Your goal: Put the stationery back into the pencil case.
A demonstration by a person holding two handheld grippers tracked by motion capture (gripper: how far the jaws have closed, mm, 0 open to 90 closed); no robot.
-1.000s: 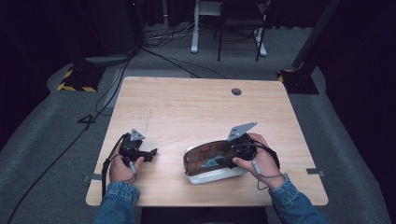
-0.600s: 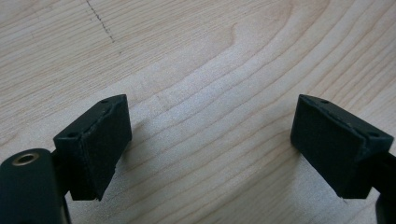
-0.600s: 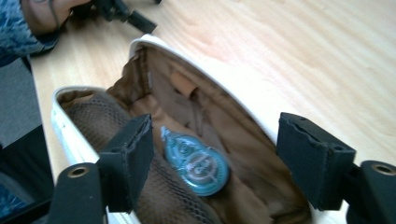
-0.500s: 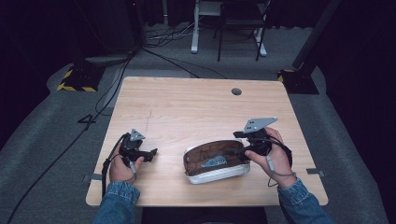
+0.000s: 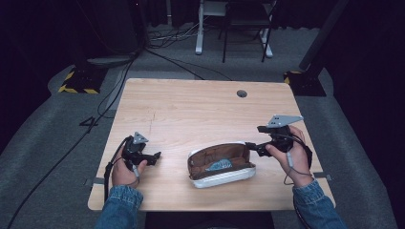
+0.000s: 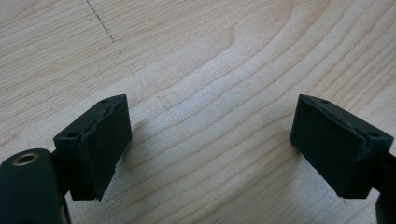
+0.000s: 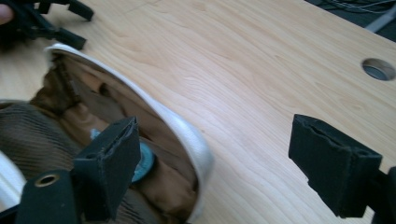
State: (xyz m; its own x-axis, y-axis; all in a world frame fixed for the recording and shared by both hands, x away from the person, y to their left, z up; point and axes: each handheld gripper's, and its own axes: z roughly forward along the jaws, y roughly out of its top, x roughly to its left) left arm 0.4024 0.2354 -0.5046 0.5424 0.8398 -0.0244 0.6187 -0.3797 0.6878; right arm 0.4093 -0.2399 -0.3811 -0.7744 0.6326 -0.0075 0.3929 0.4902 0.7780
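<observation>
An open pouch (image 5: 220, 164), white outside and brown inside, lies on the wooden table (image 5: 200, 114) near its front edge. A small blue-grey item (image 5: 219, 165) rests inside it. My right gripper (image 5: 252, 147) is open just off the pouch's right end. In the right gripper view its jaws straddle the pouch's white rim (image 7: 187, 135) without touching it, and the blue item (image 7: 145, 161) shows behind the left jaw. My left gripper (image 5: 155, 155) is open, left of the pouch and apart from it, over bare wood (image 6: 210, 93).
A round cable hole (image 5: 241, 93) sits in the table's far right part. The left gripper (image 7: 51, 23) is beyond the pouch in the right gripper view. Cables, a yellow-striped base (image 5: 76, 78) and chair legs stand on the floor behind the table.
My right gripper has drawn back to the right, off the pouch's right end, and the pouch stays on the table. The left gripper has not moved.
</observation>
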